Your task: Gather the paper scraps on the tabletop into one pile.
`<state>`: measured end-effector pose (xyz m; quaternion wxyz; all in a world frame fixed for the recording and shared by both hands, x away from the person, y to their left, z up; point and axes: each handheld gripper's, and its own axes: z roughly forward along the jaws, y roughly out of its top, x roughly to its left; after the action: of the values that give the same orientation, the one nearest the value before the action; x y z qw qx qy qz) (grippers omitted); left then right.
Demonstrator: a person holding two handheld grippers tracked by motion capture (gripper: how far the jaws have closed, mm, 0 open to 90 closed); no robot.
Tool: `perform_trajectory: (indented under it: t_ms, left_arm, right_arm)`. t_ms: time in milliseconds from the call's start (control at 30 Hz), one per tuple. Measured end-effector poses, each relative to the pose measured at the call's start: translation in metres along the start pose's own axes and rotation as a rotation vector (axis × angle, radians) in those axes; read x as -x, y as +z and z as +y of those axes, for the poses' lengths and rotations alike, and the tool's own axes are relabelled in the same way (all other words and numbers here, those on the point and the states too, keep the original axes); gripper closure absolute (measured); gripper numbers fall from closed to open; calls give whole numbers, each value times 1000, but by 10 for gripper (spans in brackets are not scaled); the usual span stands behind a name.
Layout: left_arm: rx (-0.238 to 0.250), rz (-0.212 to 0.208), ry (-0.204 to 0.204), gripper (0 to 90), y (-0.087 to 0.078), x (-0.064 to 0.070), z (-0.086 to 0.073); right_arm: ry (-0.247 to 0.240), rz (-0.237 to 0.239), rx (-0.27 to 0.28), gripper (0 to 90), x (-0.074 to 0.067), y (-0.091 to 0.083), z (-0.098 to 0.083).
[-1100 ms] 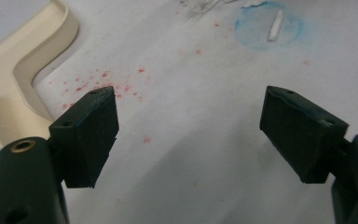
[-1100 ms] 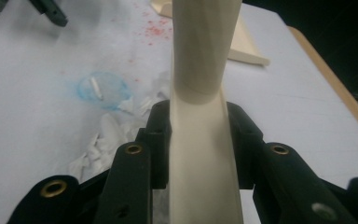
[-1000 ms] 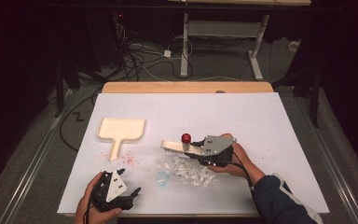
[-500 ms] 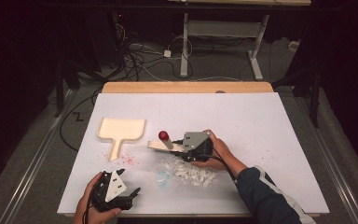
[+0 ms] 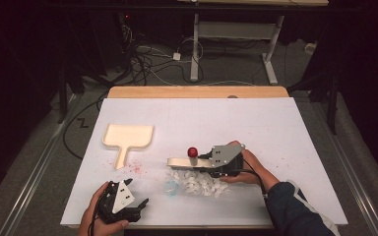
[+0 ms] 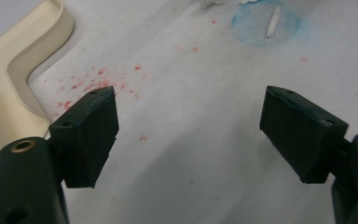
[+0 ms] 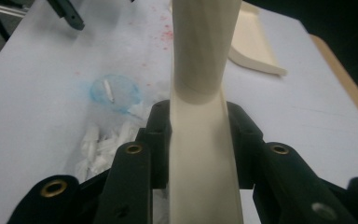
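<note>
Brush handle (image 7: 200, 140) clamped in right tongs (image 5: 207, 162), dustpan (image 5: 128, 136) empty

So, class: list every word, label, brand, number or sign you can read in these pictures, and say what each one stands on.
None: no readable text on the white table cover, the cream dustpan, the cream brush handle clamped in the right gripper, or the open left gripper.
The blue ring and red specks are stains, not signs.
</note>
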<state>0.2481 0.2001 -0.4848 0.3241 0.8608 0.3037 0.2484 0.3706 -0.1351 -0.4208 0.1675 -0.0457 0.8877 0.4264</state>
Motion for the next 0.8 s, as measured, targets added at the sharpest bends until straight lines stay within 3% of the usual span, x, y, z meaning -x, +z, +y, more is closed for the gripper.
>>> perform_trajectory:
  t_ms: [167,300,333,433,500,567,600,667,767,800]
  left_arm:
    - [-2,-2,1,186,1,0,0]
    - [7,7,2,186,-1,-1,1]
    - [8,11,3,186,-1,-2,1]
    - [23,25,-6,175,-4,-3,1]
    - [37,36,-15,175,-8,-5,1]
    - [62,54,-20,175,-12,-8,0]
    - [73,64,-23,175,-15,-10,0]
    - [103,80,-43,167,-21,-14,-2]
    - [116,99,-79,167,-26,-17,-5]
    - [116,99,-79,167,-26,-17,-5]
  right_arm:
    - [46,-70,31,683,3,-18,-2]
    - [127,-147,46,683,4,-37,1]
    - [175,-174,53,683,2,-46,5]
    - [247,-178,67,683,-6,-55,11]
    - [260,-175,69,683,-11,-56,13]
    - [304,-114,91,683,-27,-55,19]
    - [304,-114,91,683,-27,-55,19]
    - [306,-46,75,683,-48,-42,26]
    - [314,13,59,683,-62,-25,31]
    - [314,13,59,683,-62,-25,31]
